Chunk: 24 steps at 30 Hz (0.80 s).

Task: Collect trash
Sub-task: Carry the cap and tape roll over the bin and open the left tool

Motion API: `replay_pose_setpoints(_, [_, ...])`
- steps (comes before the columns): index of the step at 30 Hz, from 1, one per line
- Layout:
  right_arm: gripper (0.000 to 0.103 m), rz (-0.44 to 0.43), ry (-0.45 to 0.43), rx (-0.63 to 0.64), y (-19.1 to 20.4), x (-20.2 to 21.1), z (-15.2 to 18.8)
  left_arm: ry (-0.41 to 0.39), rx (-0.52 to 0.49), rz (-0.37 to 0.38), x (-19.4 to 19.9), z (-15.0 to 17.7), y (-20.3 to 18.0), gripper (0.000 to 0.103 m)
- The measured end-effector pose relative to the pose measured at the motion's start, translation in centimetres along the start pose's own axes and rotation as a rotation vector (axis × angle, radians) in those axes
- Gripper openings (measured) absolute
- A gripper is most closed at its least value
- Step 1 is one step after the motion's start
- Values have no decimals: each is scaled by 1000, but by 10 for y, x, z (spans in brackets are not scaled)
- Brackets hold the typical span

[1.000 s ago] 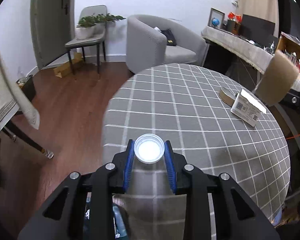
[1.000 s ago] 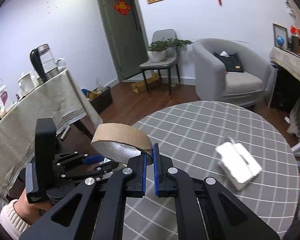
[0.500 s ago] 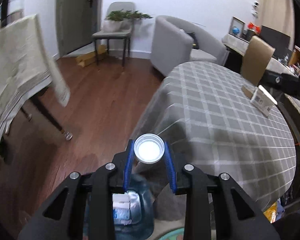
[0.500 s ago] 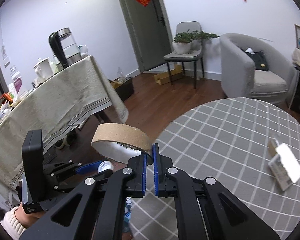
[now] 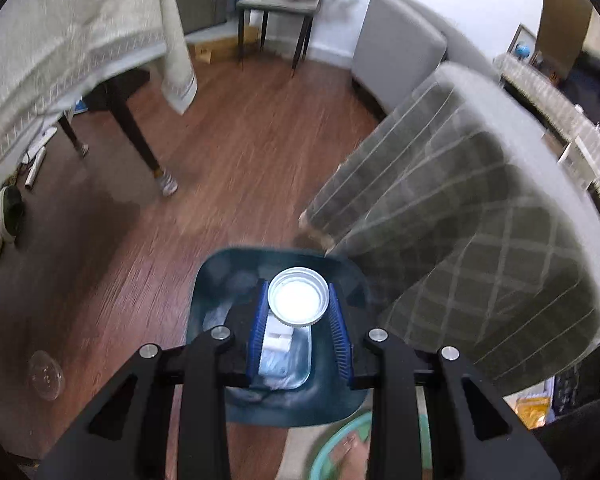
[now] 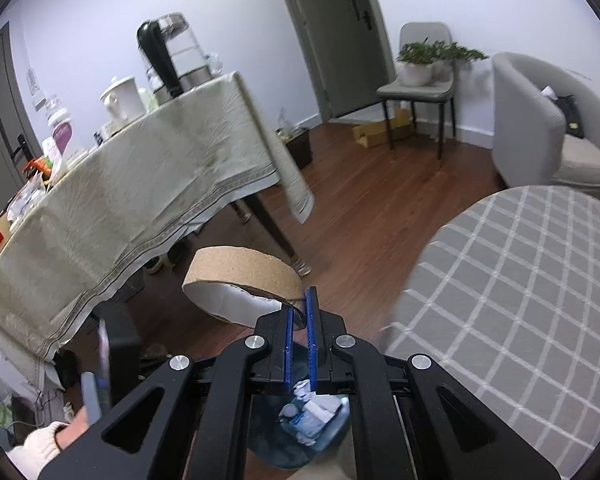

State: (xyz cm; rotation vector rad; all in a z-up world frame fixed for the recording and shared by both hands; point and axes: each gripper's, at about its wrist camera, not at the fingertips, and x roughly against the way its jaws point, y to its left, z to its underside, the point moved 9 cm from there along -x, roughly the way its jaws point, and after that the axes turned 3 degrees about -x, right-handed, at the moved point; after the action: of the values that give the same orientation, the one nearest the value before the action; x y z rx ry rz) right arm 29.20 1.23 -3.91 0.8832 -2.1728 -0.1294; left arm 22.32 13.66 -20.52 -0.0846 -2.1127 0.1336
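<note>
Blue plastic marks your goal, the round bin (image 5: pixel 216 280) on the wooden floor, with white scraps already inside; your left gripper (image 5: pixel 299 306) hangs right over it, pads clamped on the clear plastic bottle with the pale cap (image 5: pixel 298 300); your right gripper (image 6: pixel 299 312) pinches the wall of the brown cardboard tape ring (image 6: pixel 240 266) near the bin; both drops remain, and I judge the checked grey table (image 6: pixel 520 280) may hold more.

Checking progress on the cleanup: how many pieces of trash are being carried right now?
2. A clear bottle clamped in the left tool above the blue bin; a cardboard tape core pinched by the right tool.
</note>
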Motion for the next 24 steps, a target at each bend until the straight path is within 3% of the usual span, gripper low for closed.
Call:
replay_pose_setpoints(14, [6,-25,141,44,40,-54,27,266,29,13,-73,73,28,33])
replay_pose_setpoints(21, [6,-33,191,35,43,-74,38,296,31,-18,-80,86,42,56])
replay_pose_setpoints(24, [6,-23,206,35,41,-79,43,265,43,-16,-70,81,48,59])
